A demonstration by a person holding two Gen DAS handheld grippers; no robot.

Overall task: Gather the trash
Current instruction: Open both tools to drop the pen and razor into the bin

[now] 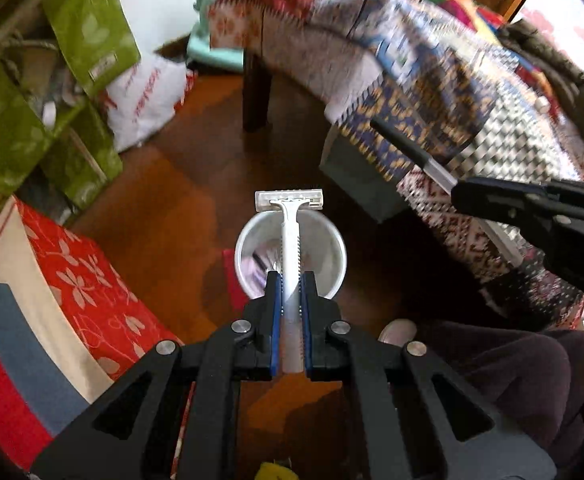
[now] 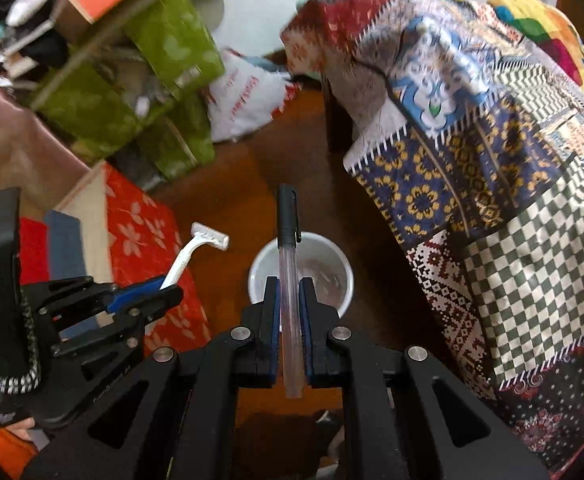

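Now, from the left wrist view, the left claw [image 1: 291, 288] is clenched on a white disposable razor [image 1: 290, 232], gripping the lower handle so that the razor's long axis runs straight out along the fingers, head foremost. Directly beyond and below the claw stands a white cup [image 1: 332, 256] on the dark wooden floor [image 1: 196, 184]; the razor's handle crosses the cup's mouth and its head overhangs the cup's far rim. I judge this cup to be the trash holder, and something pale and pinkish already lies inside it. To the right of the cup, and well apart from it, the right claw [image 1: 458, 194] comes in from the side, grasping a pen [image 1: 408, 148] whose black cap points up and away toward the patterned quilt [image 1: 432, 92].

Seen from the right wrist, the right claw [image 2: 291, 292] is clamped on the pen [image 2: 288, 248] by its clear barrel, long axis in line with the fingers, capped end forward. The cup [image 2: 328, 252] sits straight ahead under the claw, the pen's cap reaching past its far rim. The left claw [image 2: 168, 292] stands left of the cup, its razor [image 2: 196, 248] angled up toward it.

Both claws look about equally near the cup. The coming release likely depends on tipping each long item nearer upright over the mouth, so neither bridges the rim.
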